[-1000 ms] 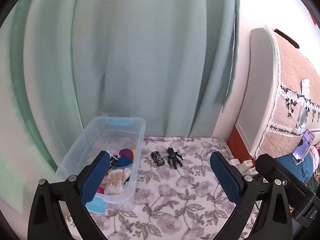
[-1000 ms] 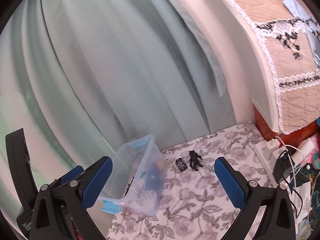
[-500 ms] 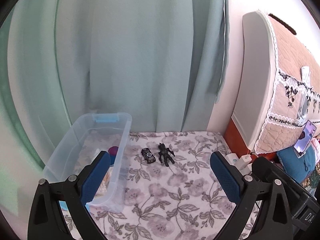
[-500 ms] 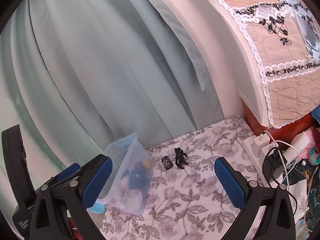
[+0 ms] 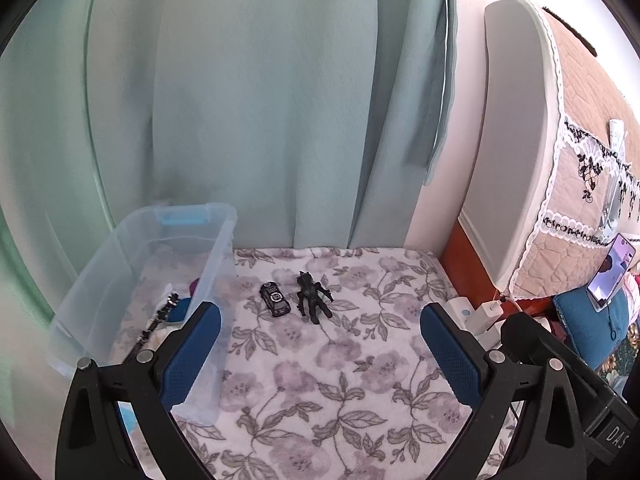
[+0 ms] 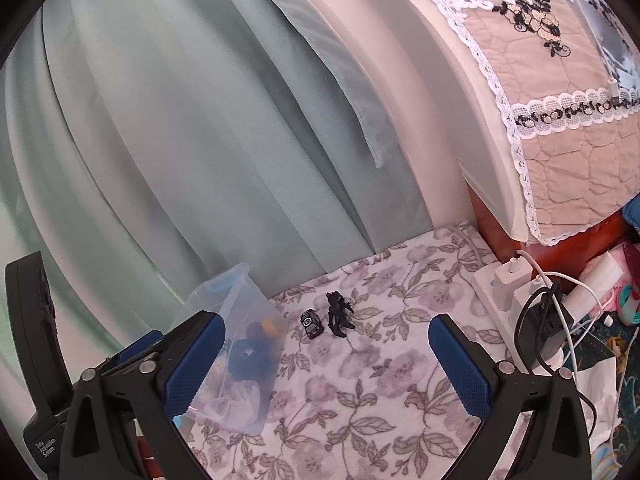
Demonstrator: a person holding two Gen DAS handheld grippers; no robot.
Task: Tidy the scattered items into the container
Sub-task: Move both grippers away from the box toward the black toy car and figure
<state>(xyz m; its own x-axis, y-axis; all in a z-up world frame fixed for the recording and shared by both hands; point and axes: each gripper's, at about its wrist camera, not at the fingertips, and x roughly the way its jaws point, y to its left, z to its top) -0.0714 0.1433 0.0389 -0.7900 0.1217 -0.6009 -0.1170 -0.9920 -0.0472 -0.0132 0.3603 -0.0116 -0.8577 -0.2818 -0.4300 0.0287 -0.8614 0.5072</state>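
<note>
Left tool point(image 5: 320, 354) jaws spread wide, right tool point(image 6: 326, 364) likewise, both empty

"DAS" is printed on a black housing point(image 5: 614, 432), lower right; "Data Acquisition System" on another point(image 6: 42, 454), lower left.

home bedroom, padded headboard point(image 5: 516, 136), green curtains point(image 5: 260, 100), floral blanket point(image 5: 340, 360)
</note>
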